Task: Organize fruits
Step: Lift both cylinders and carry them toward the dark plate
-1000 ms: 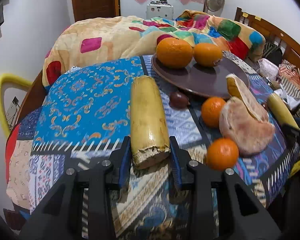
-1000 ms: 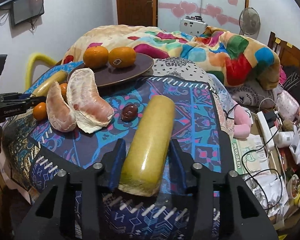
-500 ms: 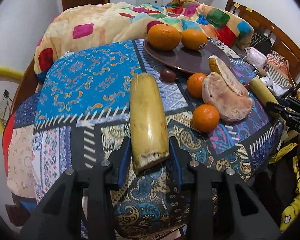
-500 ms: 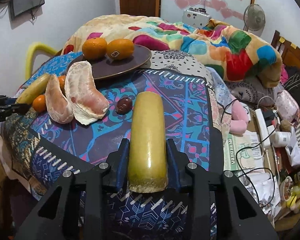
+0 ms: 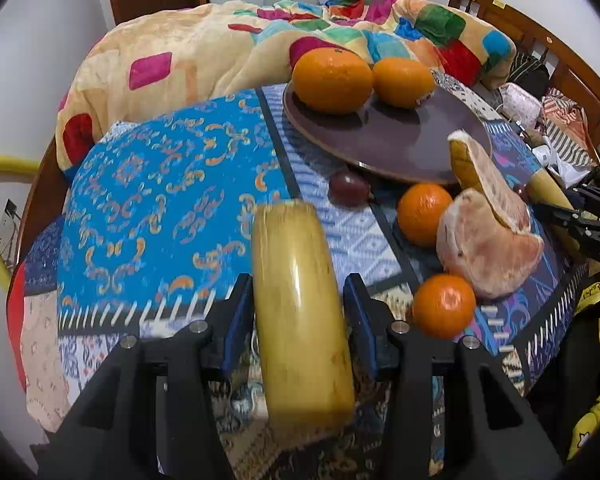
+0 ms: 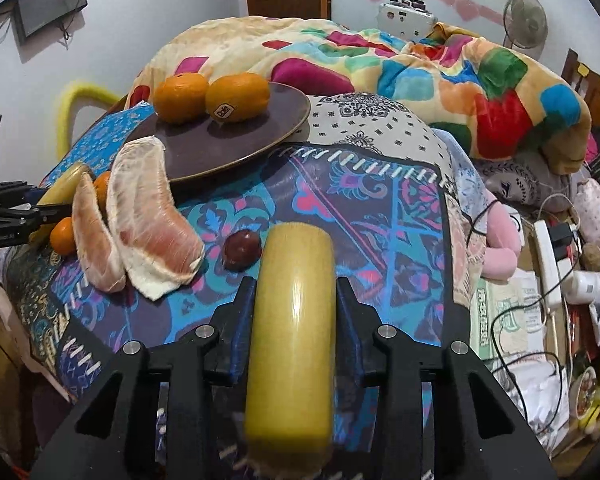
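Beside the round brown plate (image 5: 384, 140), a yellow banana piece (image 5: 300, 312) points toward it, lengthwise within the left gripper's (image 5: 296, 320) opening jaws; the right gripper (image 6: 294, 316) clamps another banana piece (image 6: 292, 332), likewise aligned

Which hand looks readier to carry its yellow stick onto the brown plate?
Probably the right: the right gripper clamps its yellow stick, with the brown plate ahead. On the left gripper the jaws are opening around the other stick.

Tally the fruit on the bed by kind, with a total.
Oranges: 4 — two on the plate, two beside it
Pomelo segments: 2
Yellow banana pieces: 2
Small dark red fruit: 1
Total: 9
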Motion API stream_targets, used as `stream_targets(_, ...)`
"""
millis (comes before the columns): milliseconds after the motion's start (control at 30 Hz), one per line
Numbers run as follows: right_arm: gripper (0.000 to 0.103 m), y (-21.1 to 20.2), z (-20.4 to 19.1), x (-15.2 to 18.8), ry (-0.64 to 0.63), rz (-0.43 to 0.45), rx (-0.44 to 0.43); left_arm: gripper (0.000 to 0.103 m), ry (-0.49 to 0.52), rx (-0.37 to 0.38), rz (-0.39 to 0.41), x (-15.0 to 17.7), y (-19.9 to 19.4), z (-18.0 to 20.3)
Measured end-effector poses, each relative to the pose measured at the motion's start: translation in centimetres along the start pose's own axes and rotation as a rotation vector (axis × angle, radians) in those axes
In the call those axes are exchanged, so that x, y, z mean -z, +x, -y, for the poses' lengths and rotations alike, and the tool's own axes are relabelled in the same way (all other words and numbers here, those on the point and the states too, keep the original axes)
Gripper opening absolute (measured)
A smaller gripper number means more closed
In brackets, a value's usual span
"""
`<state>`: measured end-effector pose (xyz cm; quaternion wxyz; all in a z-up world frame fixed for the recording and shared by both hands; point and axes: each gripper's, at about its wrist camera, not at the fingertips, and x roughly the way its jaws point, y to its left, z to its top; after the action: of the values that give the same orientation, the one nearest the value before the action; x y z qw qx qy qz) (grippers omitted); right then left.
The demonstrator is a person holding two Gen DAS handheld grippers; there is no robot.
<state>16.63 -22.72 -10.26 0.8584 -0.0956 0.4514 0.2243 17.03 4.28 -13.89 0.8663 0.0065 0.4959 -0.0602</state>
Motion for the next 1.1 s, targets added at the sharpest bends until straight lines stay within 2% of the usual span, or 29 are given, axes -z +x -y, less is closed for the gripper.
stream_targets(367, 0.035, -0.4, 0.2, -0.7, 0.011, 0.041, -0.010, 0.039, -0.004, 0.006, 0.017, -0.9, -0.2, -0.2)
stream_targets(533, 0.035, -1.8, -0.1, -1.3, 0.008, 0.081, -0.005, 0.038, 0.020, -0.001, 0.067, -0.7, -2.4, 0.5)
stream_targets(667, 0.035, -3.4, -0.7, -1.8, -0.005, 0.132, 0.003, 0.038, -0.001, -0.004, 0.116, -0.9, -4.2, 0.6)
stream_targets(1100, 0.034, -5.4, -1.8, -4.7, -0.022, 0.238, -0.010, 0.038, 0.003, 0.038, 0.249, -4.1, -7.5, 2.5)
